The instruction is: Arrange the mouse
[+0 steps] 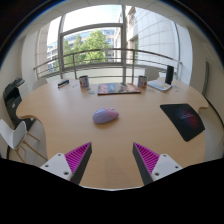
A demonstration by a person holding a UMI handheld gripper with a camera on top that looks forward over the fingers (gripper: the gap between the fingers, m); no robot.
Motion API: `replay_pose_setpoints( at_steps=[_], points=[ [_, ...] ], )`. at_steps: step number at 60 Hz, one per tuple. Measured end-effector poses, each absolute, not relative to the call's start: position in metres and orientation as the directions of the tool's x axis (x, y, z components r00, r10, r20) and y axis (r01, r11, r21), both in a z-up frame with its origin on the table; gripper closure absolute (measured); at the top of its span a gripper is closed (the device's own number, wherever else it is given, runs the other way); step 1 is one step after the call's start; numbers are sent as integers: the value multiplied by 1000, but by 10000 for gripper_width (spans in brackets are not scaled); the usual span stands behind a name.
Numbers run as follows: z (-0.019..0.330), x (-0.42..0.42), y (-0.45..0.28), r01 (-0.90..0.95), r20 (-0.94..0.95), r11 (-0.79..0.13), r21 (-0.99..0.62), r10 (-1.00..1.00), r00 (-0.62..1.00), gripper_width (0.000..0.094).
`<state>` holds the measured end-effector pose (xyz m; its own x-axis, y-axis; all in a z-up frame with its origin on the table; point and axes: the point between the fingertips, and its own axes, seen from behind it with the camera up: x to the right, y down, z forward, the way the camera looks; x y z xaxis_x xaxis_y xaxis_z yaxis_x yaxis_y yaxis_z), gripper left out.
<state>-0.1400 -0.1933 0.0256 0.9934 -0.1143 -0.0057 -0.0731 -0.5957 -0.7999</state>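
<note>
pale lilac, rounded plastic mouse [105, 116] is sitting on its own right around the centre of the frame, on the light wooden oval table [120, 150], well ahead of the gripper [112, 158] and a touch left of the gap. the fingers are spread wide with nothing between them, purple pads [76, 158] showing at the bottom of the frame.

my guess is the step is the approach, so i'd nudge left a bit to centre the mouse in the gap, come in low and flat, and pinch across its narrow sides rather than the slick domed top, which looks like it'd squirt out.

room-wise it's easy: lots of bare wood all around the mouse. the dark mouse pad [184, 118] at the right of the frame looks like the likely target, and it sits close to the table's right edge, so don't overshoot. the magazine [119, 88] and laptop [162, 80] up top are well apart.
</note>
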Motion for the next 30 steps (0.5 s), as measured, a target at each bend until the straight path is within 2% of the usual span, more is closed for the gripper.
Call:
replay_pose_setpoints(
  at_steps=[12, 20, 30],
  points=[
    [8, -167, -92, -70, -11, -582, -811, -104, 995, 89],
    [-10, -166, -49, -123, -34, -595, -794, -159, 987, 93],
    [-12, -161, -12, -151, -33, -601, -785, -203, 979, 106]
  ],
)
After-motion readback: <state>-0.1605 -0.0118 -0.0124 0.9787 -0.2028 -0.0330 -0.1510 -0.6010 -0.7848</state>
